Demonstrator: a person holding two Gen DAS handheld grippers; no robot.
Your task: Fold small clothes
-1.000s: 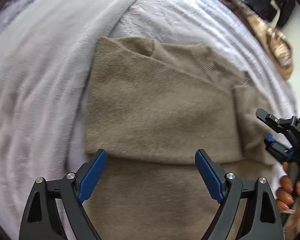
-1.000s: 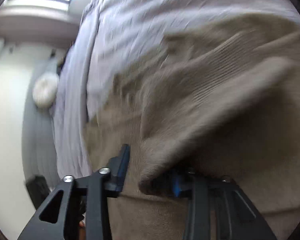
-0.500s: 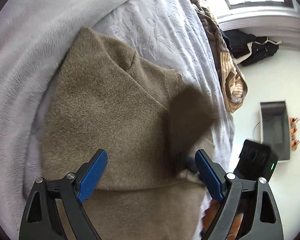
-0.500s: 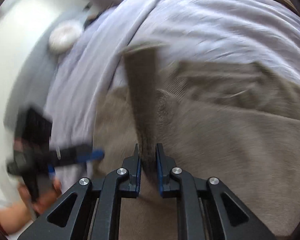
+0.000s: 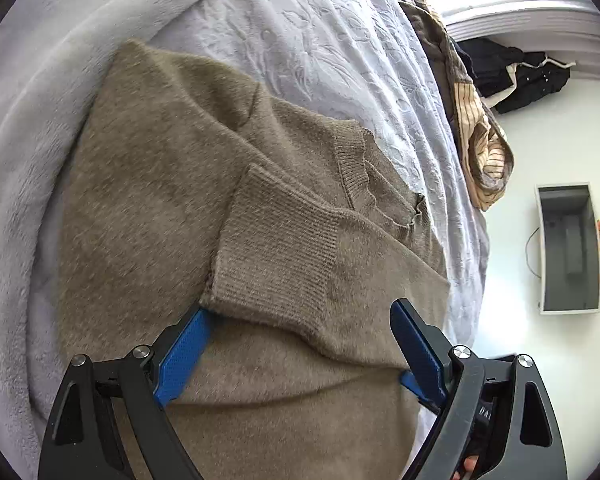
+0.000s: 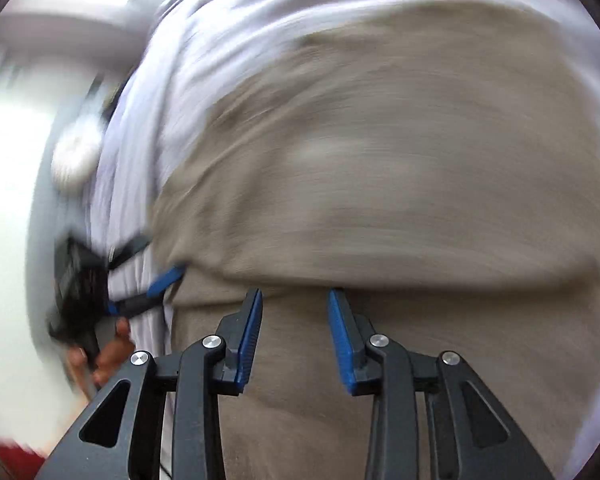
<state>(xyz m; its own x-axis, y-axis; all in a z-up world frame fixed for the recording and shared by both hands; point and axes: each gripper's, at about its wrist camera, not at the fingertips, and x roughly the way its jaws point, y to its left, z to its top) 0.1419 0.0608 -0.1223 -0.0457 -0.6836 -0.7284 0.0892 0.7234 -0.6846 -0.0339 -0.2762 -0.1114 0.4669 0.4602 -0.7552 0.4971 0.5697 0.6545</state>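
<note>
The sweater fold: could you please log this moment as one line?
stage: sleeve folded across body | sweater: flat on bedspread | sleeve cuff: lying free | left hand-held gripper: open | right hand-held gripper: open

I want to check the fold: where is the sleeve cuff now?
In the left wrist view, the cuff lies flat across the sweater body, just ahead of the open left gripper.

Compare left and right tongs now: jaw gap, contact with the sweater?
Left tongs gape wide; right tongs stand open much narrower. The sleeve cuff of the sweater lies between the left pair's blue pads; nothing sits between the right pair, poised over blurred knit. Shared: both open, gripping nothing, same black frames with blue pads.
</note>
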